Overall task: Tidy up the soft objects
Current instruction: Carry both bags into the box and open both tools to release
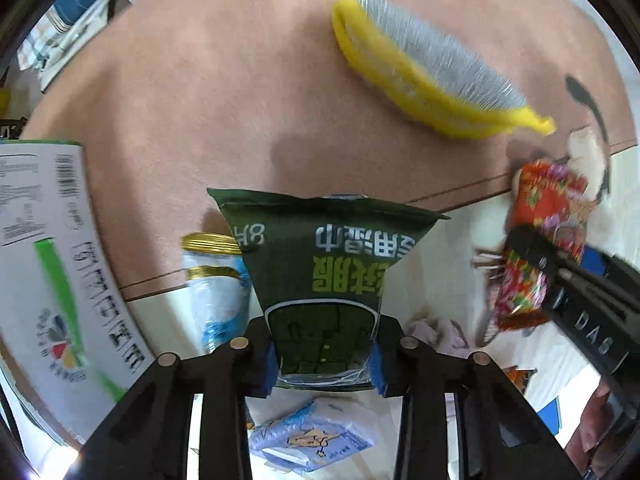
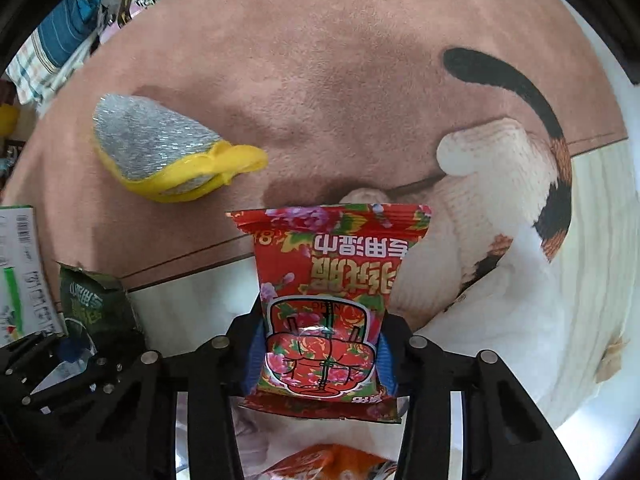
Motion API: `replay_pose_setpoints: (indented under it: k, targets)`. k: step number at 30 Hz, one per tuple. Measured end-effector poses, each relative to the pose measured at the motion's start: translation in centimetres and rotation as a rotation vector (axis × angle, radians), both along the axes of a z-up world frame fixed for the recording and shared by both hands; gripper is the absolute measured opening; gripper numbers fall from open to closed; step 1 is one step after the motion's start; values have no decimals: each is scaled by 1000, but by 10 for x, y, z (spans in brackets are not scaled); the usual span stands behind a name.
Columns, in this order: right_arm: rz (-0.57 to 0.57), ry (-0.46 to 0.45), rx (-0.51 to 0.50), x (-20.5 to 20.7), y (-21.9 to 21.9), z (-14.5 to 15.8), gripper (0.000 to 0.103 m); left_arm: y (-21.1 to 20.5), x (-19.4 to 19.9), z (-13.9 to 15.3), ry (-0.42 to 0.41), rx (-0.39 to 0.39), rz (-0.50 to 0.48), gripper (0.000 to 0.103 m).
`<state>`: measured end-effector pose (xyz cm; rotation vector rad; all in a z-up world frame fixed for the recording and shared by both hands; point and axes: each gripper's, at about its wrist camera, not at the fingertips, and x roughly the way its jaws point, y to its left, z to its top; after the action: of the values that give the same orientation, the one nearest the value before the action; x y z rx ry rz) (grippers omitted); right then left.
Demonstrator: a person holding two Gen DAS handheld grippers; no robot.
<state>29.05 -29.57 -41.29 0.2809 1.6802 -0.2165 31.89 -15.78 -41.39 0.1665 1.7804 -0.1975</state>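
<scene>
My left gripper (image 1: 325, 354) is shut on a dark green wet-wipe pack (image 1: 324, 264) and holds it above the floor. My right gripper (image 2: 320, 364) is shut on a red floral wet-wipe pack (image 2: 328, 300). The red pack (image 1: 540, 232) and the right gripper (image 1: 532, 248) also show at the right of the left wrist view. The green pack (image 2: 94, 304) shows at the left of the right wrist view. A yellow and silver sponge (image 1: 428, 72) lies on the pink rug (image 1: 200, 92); it also shows in the right wrist view (image 2: 160, 148).
A white cardboard box (image 1: 48, 264) stands at the left. A white and blue pouch (image 1: 216, 280) and a blue tissue pack (image 1: 316, 436) lie below the left gripper. An orange pack (image 2: 328, 460) lies under the right gripper. Folded cloths (image 2: 56, 44) lie far left.
</scene>
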Motion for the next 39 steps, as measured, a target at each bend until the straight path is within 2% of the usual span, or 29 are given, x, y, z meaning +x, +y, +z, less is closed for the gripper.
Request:
replay_pose_setpoints:
  k: [6,12,14,15,16,19,21,24,27,28,31,39]
  targets:
    - [14,-96,59,-11,27,59,46,36,-11,73,-108,-100,63,31]
    - [90,-231,171,-30,96,153,46,124,-18,165,-183,-177,186,31]
    - [130,-263,214,-27,131,182,46,173,-21,179,-191,-188,234,31]
    - [156,-284,244,-24,162,193,46,182,-17,180,-189,-185,247,31]
    - [174,-296,257,-24,174,204,46,204,-17,182,-186,-184,268,31]
    - [227,-301,268,-18,236,214,46,252,-2,171,-158,-170,324,31]
    - [256,-283,260,-9,270,204,46,280,6,155,-127,-163,350,31]
    - [305,-239,223,9,329,171,46,315,19,132,-79,-165,382,32]
    - [334,-195,192,23,357,133,46,335,34,101,-22,-183,396,32]
    - [339,-180,184,31,352,112,46,338,38,91,-5,-194,396,32]
    - [354,-151,153,45,366,81,46,343,53,64,39,-210,369,32]
    - [383,-94,79,70,375,37,46,340,76,17,125,-226,316,33]
